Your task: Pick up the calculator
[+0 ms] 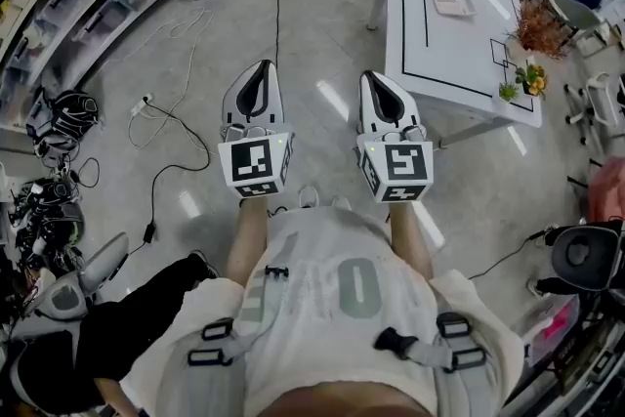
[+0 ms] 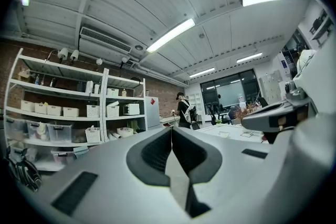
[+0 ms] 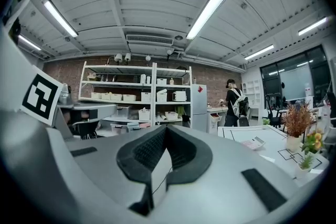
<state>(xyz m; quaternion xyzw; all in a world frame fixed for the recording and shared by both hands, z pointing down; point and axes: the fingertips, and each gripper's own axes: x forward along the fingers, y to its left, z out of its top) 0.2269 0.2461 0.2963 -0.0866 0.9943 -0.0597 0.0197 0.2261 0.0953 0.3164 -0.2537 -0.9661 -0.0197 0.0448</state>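
Both closed and empty, left gripper [image 1: 259,68] and right gripper [image 1: 377,78] hang far from the calculator [image 1: 452,2] (floor [image 1: 322,34] between seen only overhead).

Not much to read here tbh. The biggest thing is the person's white shirt [image 1: 322,249] at the bottom middle of the head view. It has a big grey "0" [image 1: 357,287], and the grey character left of it is creased so I can't make it out.

The cube on the left tongs [image 1: 259,68] carries a black-and-white square marker [image 1: 255,162], and so does the one on the right tongs [image 1: 379,78]. They're just patterns, no letters.

The calculator [image 1: 452,2] on the white table [image 1: 459,54], upper right of the head view, is too small to read. Same goes for the shelf bins [image 3: 113,96] in the right gripper view.
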